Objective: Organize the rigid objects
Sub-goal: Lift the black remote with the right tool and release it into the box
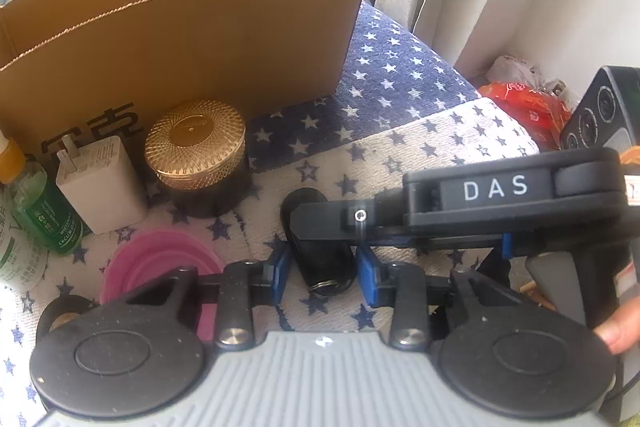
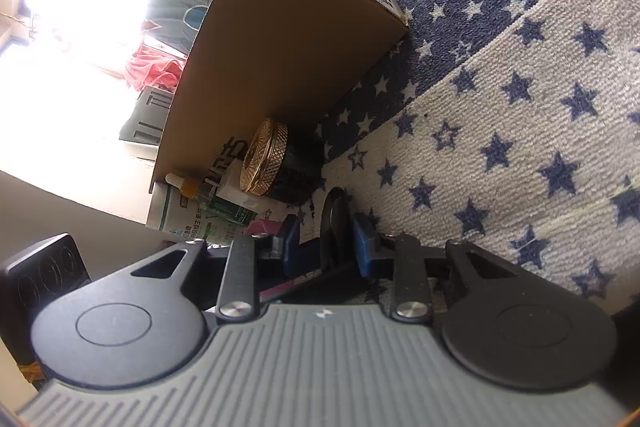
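Note:
A black cylinder with a key ring [image 1: 320,247] lies on the star-patterned cloth [image 1: 400,155]. My left gripper [image 1: 323,277] has its blue pads on either side of the cylinder's near end, close against it. My right gripper [image 2: 326,245] comes in from the right, tilted on its side, its body marked DAS [image 1: 496,187] over the cylinder; its pads flank the cylinder's round end [image 2: 335,223]. An open cardboard box [image 1: 180,27] stands behind. A gold-lidded black jar [image 1: 196,155], a white charger [image 1: 100,183] and a pink collapsible cup [image 1: 160,267] sit before it.
A green bottle [image 1: 44,215] and a white labelled tube [image 1: 16,251] lie at the left edge. A black speaker [image 1: 604,115] and a red bag [image 1: 524,107] sit beyond the cloth's right edge. A white wall rises at the right.

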### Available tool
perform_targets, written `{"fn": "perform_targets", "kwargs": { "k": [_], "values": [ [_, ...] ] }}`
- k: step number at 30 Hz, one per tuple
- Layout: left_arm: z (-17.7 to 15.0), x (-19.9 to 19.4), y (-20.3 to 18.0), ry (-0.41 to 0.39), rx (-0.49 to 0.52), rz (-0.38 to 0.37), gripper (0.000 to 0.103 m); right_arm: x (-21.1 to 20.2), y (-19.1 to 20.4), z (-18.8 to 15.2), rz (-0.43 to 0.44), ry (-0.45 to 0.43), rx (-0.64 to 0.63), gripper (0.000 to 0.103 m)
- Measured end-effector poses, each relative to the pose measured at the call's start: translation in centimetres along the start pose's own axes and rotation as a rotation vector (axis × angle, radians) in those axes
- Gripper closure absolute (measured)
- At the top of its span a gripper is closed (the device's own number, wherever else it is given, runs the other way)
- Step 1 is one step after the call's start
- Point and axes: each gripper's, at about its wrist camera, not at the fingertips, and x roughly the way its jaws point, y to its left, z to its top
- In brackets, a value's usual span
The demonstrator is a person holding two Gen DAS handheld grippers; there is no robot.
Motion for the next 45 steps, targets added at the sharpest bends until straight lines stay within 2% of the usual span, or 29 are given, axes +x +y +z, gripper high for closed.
{"fn": "perform_targets", "kwargs": {
  "k": [9, 14, 23, 30, 34, 37, 42, 45],
  "values": [
    [-0.1, -1.9, -0.8, -0.045, 0.030, -0.014, 0.072, -1.5, 1.4, -0.7, -0.020, -0.054, -0.031, 0.080],
    [0.2, -4.3, -1.7, -0.096, 0.060, 0.012, 0.074, -3.2, 3.1, -1.1, 0.000, -0.101, -0.073, 0.081],
    [1.4, -9.9, -2.1, -0.240, 0.082, 0.065, 0.075, -6.1, 8.4, -0.4, 0.050, -0.189, -0.221, 0.081],
    [4.2, -14.3, -0.1, -0.344, 0.081, 0.151, 0.076, -5.6, 14.5, 2.4, 0.097, -0.192, -0.373, 0.081],
    [7.1, -15.9, 2.5, -0.358, 0.056, 0.210, 0.076, -3.3, 18.5, 5.6, 0.143, -0.142, -0.443, 0.081],
    [9.3, -15.9, 5.4, -0.324, 0.024, 0.243, 0.076, -0.4, 21.1, 8.6, 0.171, -0.066, -0.459, 0.081],
    [12.5, -12.8, 11.1, -0.170, -0.065, 0.236, 0.078, 6.8, 22.8, 13.2, 0.173, 0.114, -0.389, 0.081],
    [13.4, -10.1, 14.0, -0.066, -0.092, 0.240, 0.080, 11.8, 22.1, 15.1, 0.136, 0.232, -0.303, 0.081]
  ]
}}
